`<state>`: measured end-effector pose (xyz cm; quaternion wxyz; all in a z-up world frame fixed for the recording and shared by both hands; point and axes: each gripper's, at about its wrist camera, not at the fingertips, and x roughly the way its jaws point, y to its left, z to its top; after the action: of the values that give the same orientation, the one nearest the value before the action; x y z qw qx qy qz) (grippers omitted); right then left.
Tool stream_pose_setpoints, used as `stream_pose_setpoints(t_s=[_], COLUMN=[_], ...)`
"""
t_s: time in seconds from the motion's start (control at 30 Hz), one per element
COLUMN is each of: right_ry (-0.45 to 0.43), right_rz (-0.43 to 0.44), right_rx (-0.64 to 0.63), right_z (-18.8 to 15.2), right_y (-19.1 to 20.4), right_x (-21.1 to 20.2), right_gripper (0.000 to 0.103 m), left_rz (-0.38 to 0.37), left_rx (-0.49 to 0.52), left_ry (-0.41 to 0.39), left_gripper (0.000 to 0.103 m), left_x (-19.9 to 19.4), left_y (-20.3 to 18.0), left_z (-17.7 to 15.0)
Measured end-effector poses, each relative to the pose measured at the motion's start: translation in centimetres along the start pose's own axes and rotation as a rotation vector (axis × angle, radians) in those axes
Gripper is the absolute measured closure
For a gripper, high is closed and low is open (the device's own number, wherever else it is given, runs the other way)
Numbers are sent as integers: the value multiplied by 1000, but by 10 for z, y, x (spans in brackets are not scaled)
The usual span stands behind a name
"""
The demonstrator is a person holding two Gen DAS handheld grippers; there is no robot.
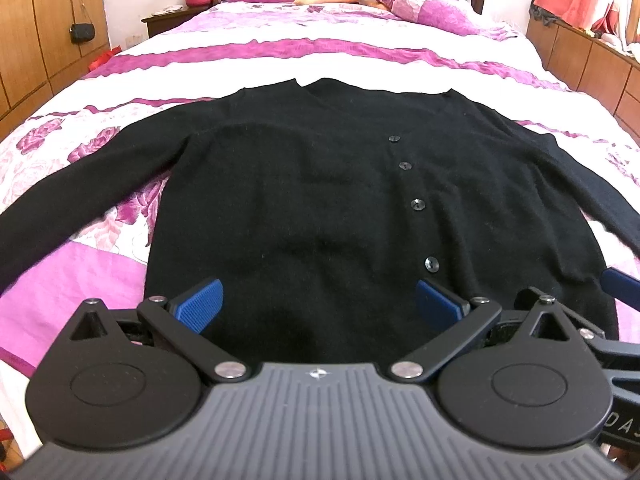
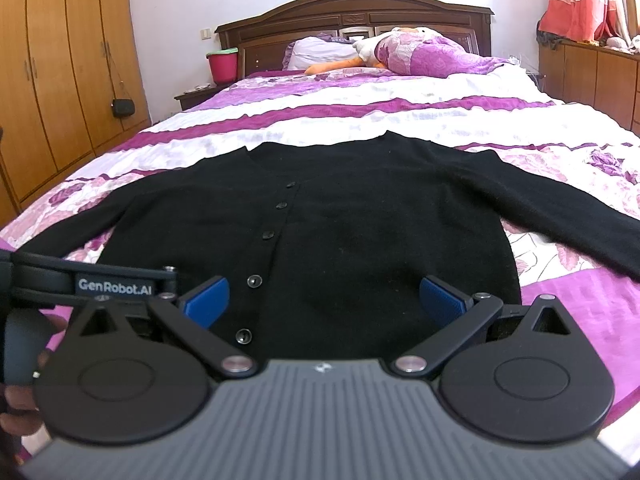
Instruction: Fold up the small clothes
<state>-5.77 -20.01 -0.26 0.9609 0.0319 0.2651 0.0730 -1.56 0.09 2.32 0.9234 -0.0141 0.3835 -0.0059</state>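
Observation:
A black buttoned cardigan [image 1: 320, 184] lies flat and spread out on the bed, sleeves stretched to both sides, collar at the far end. It also shows in the right wrist view [image 2: 360, 216]. My left gripper [image 1: 320, 308] is open and empty, hovering over the cardigan's near hem, left of the button row. My right gripper [image 2: 324, 300] is open and empty over the hem, right of the button row. The right gripper's blue finger [image 1: 620, 284] shows at the left view's right edge. The left gripper's body [image 2: 100, 284] shows at the right view's left.
The bed has a pink and white floral cover [image 1: 320, 52]. Pillows [image 2: 420, 56] and a wooden headboard [image 2: 352, 12] are at the far end. A red bucket [image 2: 222, 64] stands on a nightstand. Wardrobes [image 2: 60, 60] stand at the left, a low cabinet [image 2: 592, 76] at the right.

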Motion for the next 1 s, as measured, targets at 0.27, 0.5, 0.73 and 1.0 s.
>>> stream_pose_setpoints(t_s=[0.27, 0.5, 0.73, 1.0], right_ry=[4, 14, 24, 24], right_rz=[-1, -7, -13, -65], right_rx=[-8, -10, 18, 20], right_z=[3, 5, 9, 13], right_y=[-2, -7, -22, -56], right_x=[-7, -8, -2, 11], right_gripper=[0, 0, 0, 0], left_rz=[-3, -15, -6, -1], left_rx=[14, 14, 21, 30], left_ry=[9, 18, 32, 58], left_gripper=[0, 0, 0, 0], left_x=[-6, -7, 1, 25], left_y=[-3, -5, -7, -11], left_z=[1, 6, 15, 28])
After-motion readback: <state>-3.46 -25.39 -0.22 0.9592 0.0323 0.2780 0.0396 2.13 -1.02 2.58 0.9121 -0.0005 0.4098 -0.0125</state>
